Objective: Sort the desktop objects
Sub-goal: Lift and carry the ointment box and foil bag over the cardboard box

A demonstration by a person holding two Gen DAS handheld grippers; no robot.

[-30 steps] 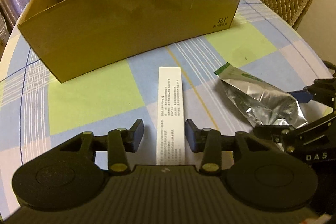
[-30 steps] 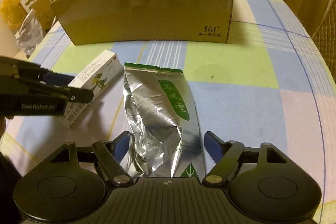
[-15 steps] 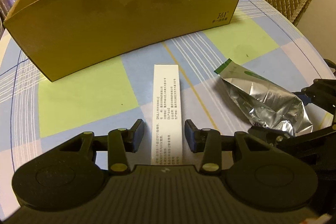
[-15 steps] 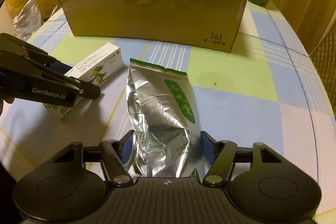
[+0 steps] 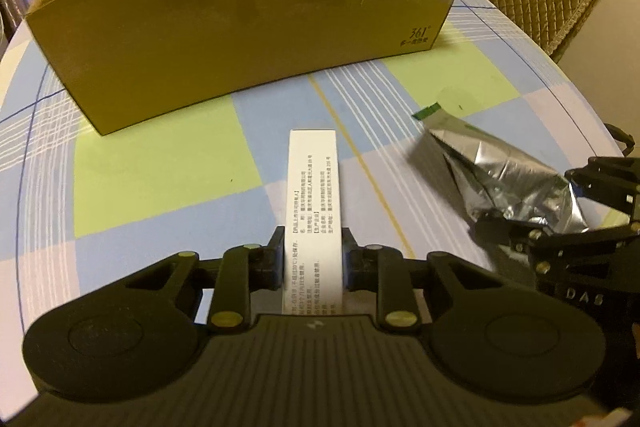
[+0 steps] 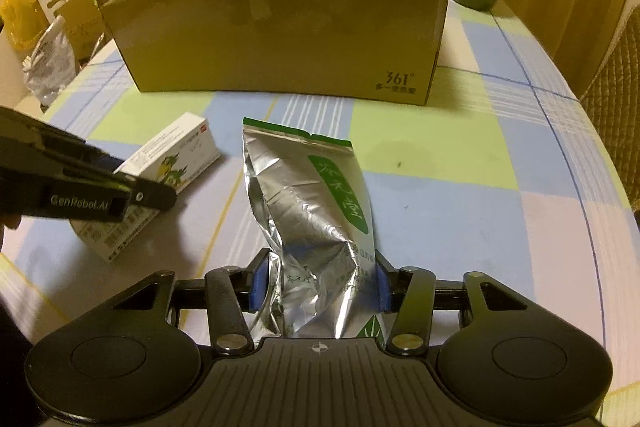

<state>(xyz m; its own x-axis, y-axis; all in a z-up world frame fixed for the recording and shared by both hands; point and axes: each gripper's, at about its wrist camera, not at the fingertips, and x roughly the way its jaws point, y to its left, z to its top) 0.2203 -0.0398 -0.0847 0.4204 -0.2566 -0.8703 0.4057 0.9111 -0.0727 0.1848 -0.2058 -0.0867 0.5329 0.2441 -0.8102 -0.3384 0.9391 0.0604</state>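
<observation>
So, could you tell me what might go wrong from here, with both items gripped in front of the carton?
1. The right hand-held gripper pinches the foil pouch at its crumpled lower end; the slick, soft foil could slip or fold when lifted.
2. The left hand-held gripper clamps the white medicine box near one end, so the long free end may sag or twist.
3. The cardboard carton has a tall front wall; either item could catch on it if carried low.

The near end of the medicine box (image 5: 312, 211) runs out of sight under the left gripper's (image 5: 313, 259) body. The foil pouch's (image 6: 316, 227) lower end is likewise covered. The cardboard box's (image 6: 280, 39) floor is hidden behind its front wall. The print on the medicine box is too small to read; possibly dosage text.
</observation>
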